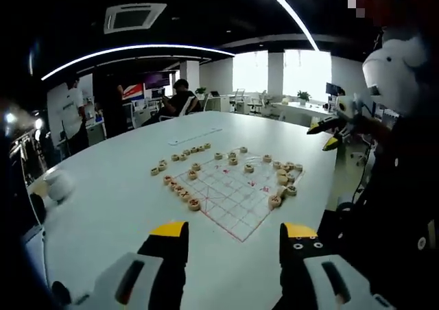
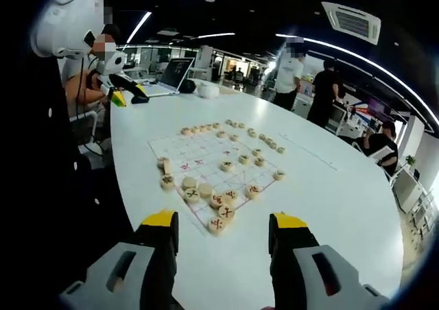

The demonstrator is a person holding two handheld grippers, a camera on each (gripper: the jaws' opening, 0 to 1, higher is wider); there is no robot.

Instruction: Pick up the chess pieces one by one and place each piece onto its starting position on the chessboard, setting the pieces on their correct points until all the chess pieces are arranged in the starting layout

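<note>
Over the white table (image 1: pixel 123 207), your left gripper (image 1: pixel 233 238) and right gripper (image 2: pixel 223 228) both hover released, jaws apart, grasping nothing. Chessboard (image 2: pixel 206 162) lies near the table's edge; chess pieces (image 2: pixel 219 210) sit clustered at the board's edges and scattered across it.

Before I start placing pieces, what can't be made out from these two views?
- Characters on the chess pieces: too small in the left gripper view; a few nearby ones show marks in the right gripper view, but unreadable.
- Far grid lines of the chessboard: faint, washed out.
- Left gripper and right gripper: bodies cut off by the bottom edge; jaws apart, empty.
</note>
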